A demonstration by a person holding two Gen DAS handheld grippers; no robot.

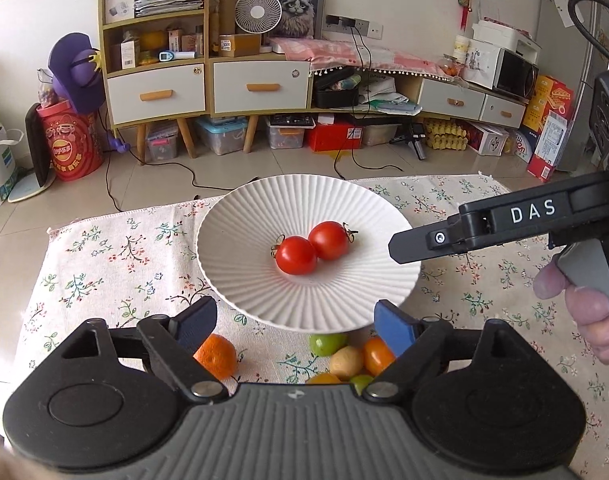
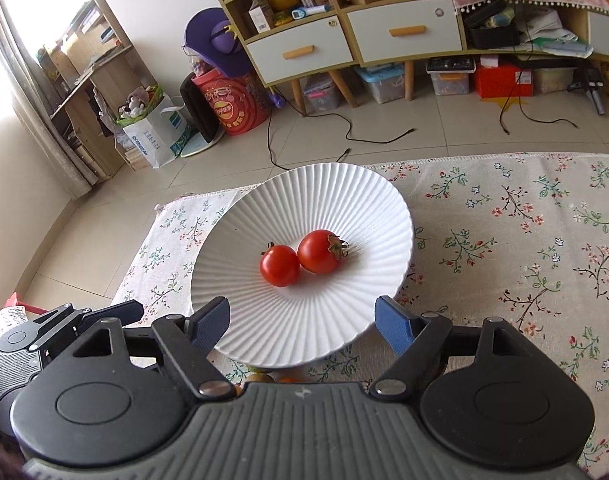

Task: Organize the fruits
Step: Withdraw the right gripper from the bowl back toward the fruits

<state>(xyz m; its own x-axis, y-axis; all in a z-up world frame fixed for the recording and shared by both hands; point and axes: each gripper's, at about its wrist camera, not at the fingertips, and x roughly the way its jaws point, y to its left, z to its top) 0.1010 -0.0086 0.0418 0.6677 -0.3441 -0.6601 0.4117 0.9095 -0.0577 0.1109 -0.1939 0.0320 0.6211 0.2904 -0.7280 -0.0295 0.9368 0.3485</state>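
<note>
While both claws, the left gripper (image 1: pixel 294 322) and the "DAS"-lettered right gripper (image 2: pixel 302 322), gape wide holding nothing, two red tomatoes (image 1: pixel 312 247) sit touching mid white ribbed plate (image 1: pixel 240 216) by the floral tablecloth's (image 1: pixel 104 264) far edge.

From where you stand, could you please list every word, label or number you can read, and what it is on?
"DAS": white letters on the right gripper, seen from the left wrist.
"5009": label on a cardboard box on the shelf.
Red drum, cartons, shelf boxes: print too small or blurred to read.
</note>
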